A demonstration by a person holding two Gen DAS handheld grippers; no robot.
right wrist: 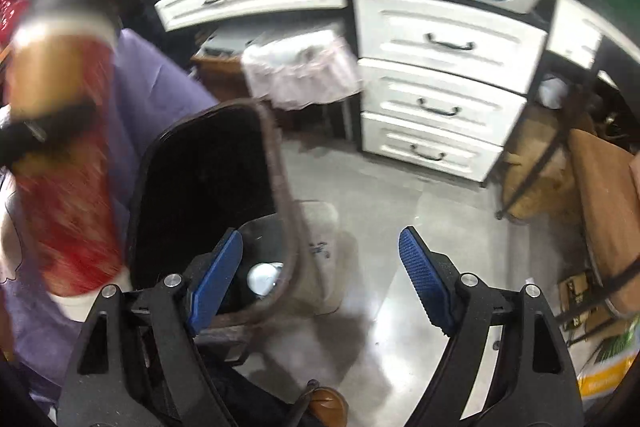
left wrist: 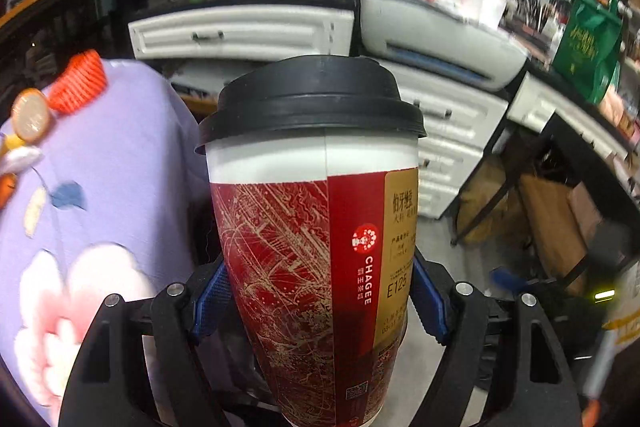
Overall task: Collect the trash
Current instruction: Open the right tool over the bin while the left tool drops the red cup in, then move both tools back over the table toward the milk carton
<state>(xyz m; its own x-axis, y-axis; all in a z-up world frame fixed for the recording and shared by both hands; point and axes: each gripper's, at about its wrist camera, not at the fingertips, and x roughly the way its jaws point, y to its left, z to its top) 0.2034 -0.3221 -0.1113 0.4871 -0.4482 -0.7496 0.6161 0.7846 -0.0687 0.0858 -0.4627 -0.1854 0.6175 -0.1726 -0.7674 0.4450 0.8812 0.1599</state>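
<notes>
Left hand-held gripper is clamped on a paper cup; its blue pads press the cup's sides low on the body, and the cup stands upright between them; the cup is red with gold line work, a white band under a black lid and a gold label on its right side; a lilac cloth with sewn flowers and an orange knot fills the space to the cup's left; white drawers and a grey printer on a desk lie blurred behind the cup.

Right hand-held gripper stands with its jaws wide apart and nothing between them; only grey floor shows in the gap; its left pad overlaps the near rim of a bin in this view, though contact cannot be told; the bin is dark inside, with a brown rim, and a round silvery thing lies at its bottom; the cup appears at the left edge of the right wrist view, blurred, held up beside the bin and not inside it; white drawers stand on the floor beyond the bin.
</notes>
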